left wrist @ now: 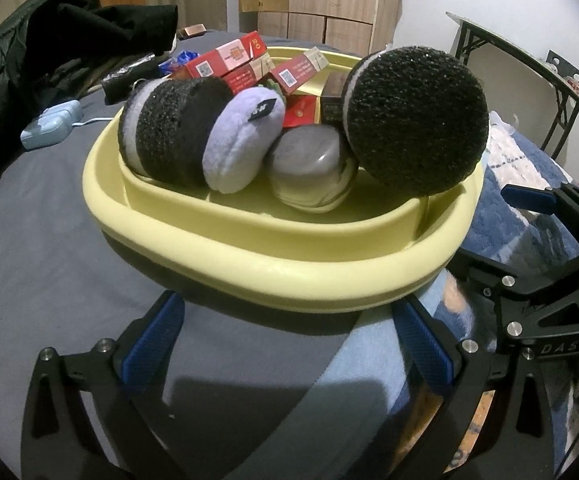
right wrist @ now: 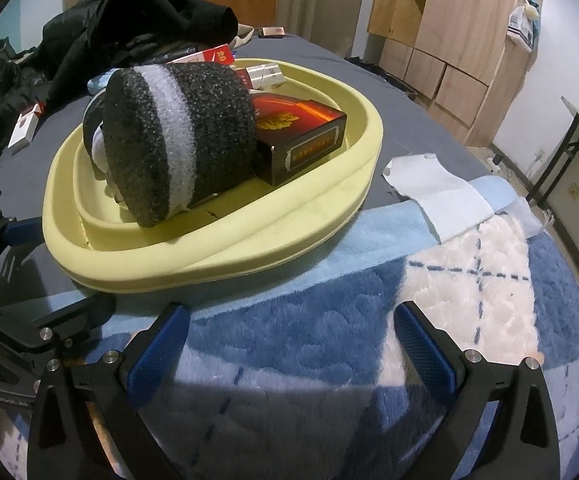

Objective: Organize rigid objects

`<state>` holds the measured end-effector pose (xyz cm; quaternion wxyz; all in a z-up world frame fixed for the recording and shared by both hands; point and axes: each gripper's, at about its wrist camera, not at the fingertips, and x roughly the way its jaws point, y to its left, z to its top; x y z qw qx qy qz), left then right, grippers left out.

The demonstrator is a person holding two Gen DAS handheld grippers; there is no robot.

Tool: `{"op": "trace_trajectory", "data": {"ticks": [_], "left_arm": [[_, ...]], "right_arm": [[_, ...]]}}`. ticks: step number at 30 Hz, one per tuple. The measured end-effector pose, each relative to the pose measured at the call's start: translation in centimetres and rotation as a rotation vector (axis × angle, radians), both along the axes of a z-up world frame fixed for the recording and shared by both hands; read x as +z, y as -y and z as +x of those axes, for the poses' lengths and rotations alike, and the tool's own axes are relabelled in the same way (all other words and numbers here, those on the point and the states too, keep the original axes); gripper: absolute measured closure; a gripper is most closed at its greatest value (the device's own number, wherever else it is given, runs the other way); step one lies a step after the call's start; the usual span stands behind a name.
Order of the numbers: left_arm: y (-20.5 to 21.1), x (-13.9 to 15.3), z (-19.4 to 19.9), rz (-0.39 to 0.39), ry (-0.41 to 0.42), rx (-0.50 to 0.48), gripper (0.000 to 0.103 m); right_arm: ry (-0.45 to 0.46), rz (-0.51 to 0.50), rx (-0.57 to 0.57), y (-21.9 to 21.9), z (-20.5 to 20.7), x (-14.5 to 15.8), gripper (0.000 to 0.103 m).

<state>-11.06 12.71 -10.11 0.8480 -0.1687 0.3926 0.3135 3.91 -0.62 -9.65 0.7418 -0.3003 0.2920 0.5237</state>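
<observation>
Yellow tray [left wrist: 249, 240] on bed, near its front edge, already holds two black foam discs [left wrist: 413, 120], red boxes [left wrist: 229, 60], a grey case [left wrist: 309, 156]. Left hand-held gripper [left wrist: 289, 344] and right hand-held gripper [right wrist: 289, 344]: jaws apart, empty, just short of tray. Left out: white-red packs [right wrist: 25, 128] at bed's left edge. Judged mostly done.

1. One pale yellow oval plastic tray [left wrist: 249, 248].
2. Two black round foam cylinders, each with a white band [left wrist: 169, 132] [left wrist: 413, 120].
3. One lilac plush puff [left wrist: 241, 140].
4. One grey round lidded case [left wrist: 309, 160].
</observation>
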Motion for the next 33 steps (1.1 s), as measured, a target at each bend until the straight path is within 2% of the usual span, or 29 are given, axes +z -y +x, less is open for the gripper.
{"op": "trace_trajectory", "data": {"ticks": [7,33], "left_arm": [[-0.13,0.11,-0.30,-0.012,0.011,-0.001,0.000],[0.31,0.04,-0.11,0.022,0.011,-0.002,0.000]], "right_arm": [[-0.001,0.000,-0.001,0.14,0.04,0.02,0.000],[-0.001,0.001,-0.001,0.18,0.09,0.05,0.000]]}}
